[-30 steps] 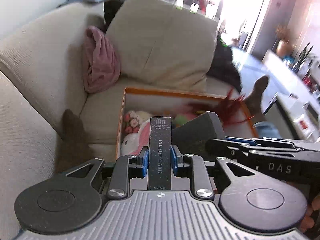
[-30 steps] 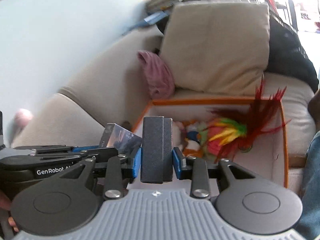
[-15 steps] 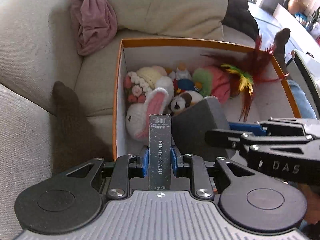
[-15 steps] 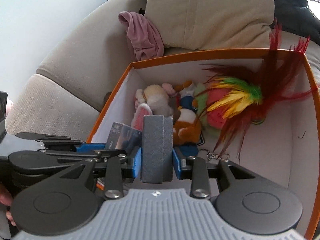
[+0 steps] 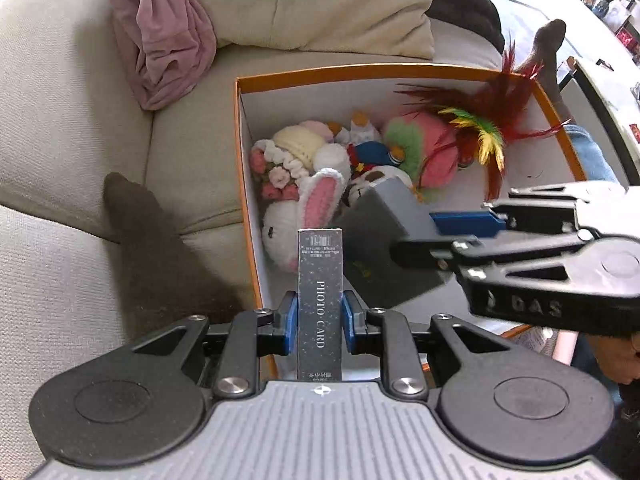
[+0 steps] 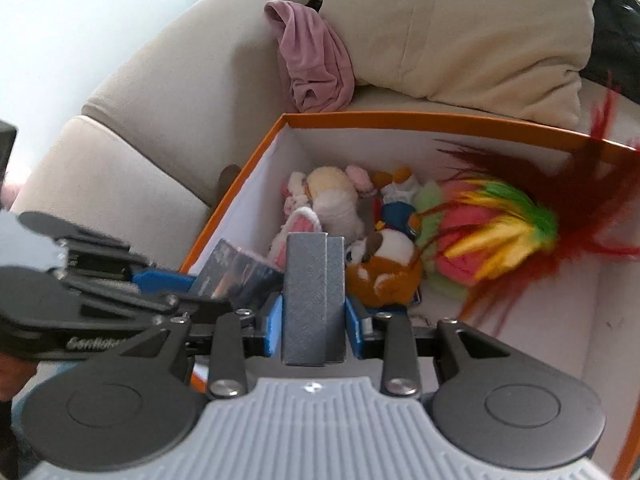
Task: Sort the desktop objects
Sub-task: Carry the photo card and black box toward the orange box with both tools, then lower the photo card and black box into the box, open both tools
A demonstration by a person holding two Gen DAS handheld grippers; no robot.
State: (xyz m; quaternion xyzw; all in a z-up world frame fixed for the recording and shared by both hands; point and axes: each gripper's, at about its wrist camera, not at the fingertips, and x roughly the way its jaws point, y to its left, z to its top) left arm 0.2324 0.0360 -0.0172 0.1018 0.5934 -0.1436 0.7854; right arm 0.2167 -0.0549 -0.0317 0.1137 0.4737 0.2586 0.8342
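Note:
My left gripper (image 5: pixel 319 325) is shut on a dark photo card box (image 5: pixel 320 280), held upright over the near left corner of the orange storage box (image 5: pixel 360 72). My right gripper (image 6: pixel 314 320) is shut on a grey box (image 6: pixel 314 280) and holds it over the storage box's near side; it also shows in the left wrist view (image 5: pixel 384 236). The photo card box shows in the right wrist view (image 6: pixel 236 272) at the left. Inside the storage box lie a white bunny plush (image 5: pixel 308 208), a feather toy (image 6: pixel 504 236) and other plush toys.
The storage box (image 6: pixel 400 120) sits on a beige sofa (image 5: pixel 80 112). A pink cloth (image 5: pixel 160 32) and a beige cushion (image 5: pixel 328 4) lie behind it. A dark-socked foot (image 5: pixel 144 240) rests left of the box. Another socked foot (image 5: pixel 548 48) is at the far right.
Both grippers moved forward and lower toward the storage box, each still holding its box. The right gripper's grey box now reaches farther over the toys.

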